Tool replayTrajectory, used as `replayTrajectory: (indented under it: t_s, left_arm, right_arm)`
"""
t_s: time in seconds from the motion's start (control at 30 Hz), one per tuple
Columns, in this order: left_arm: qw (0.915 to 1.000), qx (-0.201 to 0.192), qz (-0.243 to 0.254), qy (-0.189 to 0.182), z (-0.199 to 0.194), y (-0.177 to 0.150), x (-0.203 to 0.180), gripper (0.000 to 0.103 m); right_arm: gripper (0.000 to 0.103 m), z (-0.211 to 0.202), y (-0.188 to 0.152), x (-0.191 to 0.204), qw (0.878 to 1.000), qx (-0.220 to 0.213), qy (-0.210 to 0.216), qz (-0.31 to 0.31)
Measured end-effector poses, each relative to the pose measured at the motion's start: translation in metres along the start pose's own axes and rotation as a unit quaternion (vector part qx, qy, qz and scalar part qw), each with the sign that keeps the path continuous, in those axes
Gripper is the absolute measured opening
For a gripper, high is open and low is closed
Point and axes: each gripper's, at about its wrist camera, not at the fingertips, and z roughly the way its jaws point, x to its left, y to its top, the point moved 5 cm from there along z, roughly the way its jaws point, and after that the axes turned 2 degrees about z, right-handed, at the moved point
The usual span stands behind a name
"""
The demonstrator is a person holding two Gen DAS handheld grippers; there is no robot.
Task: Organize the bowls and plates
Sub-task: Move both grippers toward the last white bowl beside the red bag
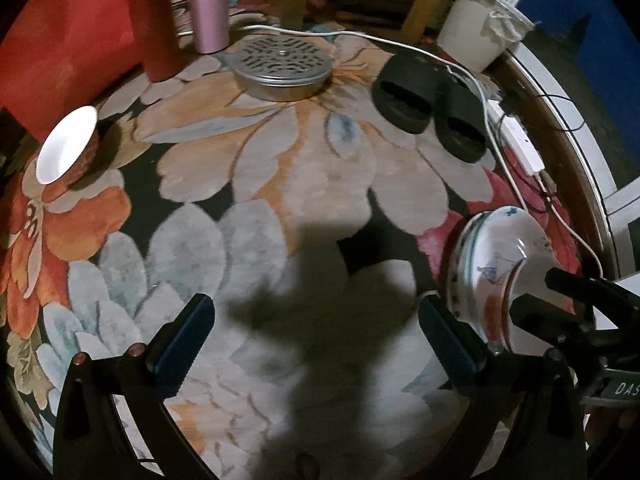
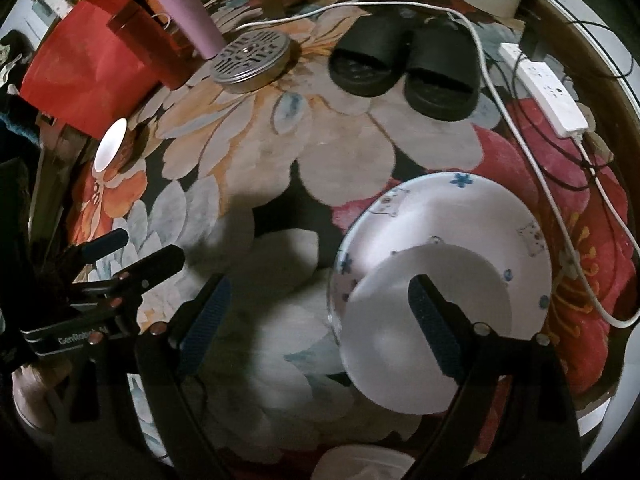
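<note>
On a flowered carpet [image 2: 340, 152] lies a white plate [image 2: 460, 200] with blue flowers and cat drawings, and a white bowl [image 2: 384, 340] sits on it. My right gripper [image 2: 320, 320] hovers open over them. One finger [image 2: 432, 320] is above the bowl's inside, the other is left of the plate. From the left wrist view the plate [image 1: 480, 248] and the bowl's red-patterned side [image 1: 494, 308] are at the right, with the right gripper [image 1: 540, 292] over them. My left gripper [image 1: 316, 332] is open over bare carpet. A second small bowl [image 1: 66, 146] [image 2: 110, 144] stands far left.
Black slippers [image 2: 400, 64], a perforated metal tin [image 2: 252, 60], a pink tumbler [image 2: 188, 8] and red boxes [image 2: 88, 64] lie along the far side. A power strip [image 2: 548, 84] with cables runs down the right. A white rounded object [image 2: 360, 464] shows at the bottom edge.
</note>
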Motion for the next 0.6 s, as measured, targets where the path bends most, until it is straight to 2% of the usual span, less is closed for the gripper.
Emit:
replayTrajectory:
  t_s: [0.6]
  left_arm:
    - [0.9985,0.002,-0.051,0.02,-0.003,-0.011,0.073,0.102]
  right_arm:
    - [0.091,0.033,0.0,0.065,0.998,0.035,0.022,-0.053]
